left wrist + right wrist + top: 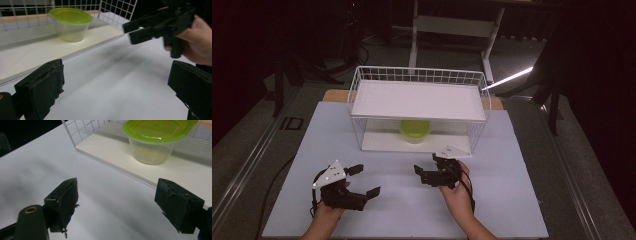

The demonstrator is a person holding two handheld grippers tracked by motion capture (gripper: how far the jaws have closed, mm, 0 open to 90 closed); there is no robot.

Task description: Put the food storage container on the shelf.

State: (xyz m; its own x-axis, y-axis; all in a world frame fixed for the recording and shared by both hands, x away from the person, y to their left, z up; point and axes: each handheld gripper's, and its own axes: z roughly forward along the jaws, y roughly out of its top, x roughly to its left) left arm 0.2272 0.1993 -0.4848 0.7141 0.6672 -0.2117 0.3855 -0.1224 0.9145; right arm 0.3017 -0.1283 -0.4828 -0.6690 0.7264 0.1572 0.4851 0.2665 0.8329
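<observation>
On the lower shelf of the wire rack (357, 107), a lidded tub (415, 131) is set upright, well back from the front edge and near the middle, under the upper board (418, 100). It is touched by neither gripper. Its green lid (160, 128) is pressed on and faces up, so the tub's axis is held vertical; being round, no side of it is marked as a front, and the clear wall (151, 151) tapers toward the base. The open front of the rack is turned toward the person, which leaves the tub reachable only from that side and below the board. The right gripper (428, 169) is held just before the shelf edge, level and aimed at the tub, with its jaws spread wide and nothing between them; this spread is judged to suit the tub's width. The left gripper (363, 181) is kept lower and farther left on the table (512, 200), likewise parted and empty, and is judged to be parked clear of the reach. From the left gripper view the right gripper (150, 28) is seen between it and the rack.
</observation>
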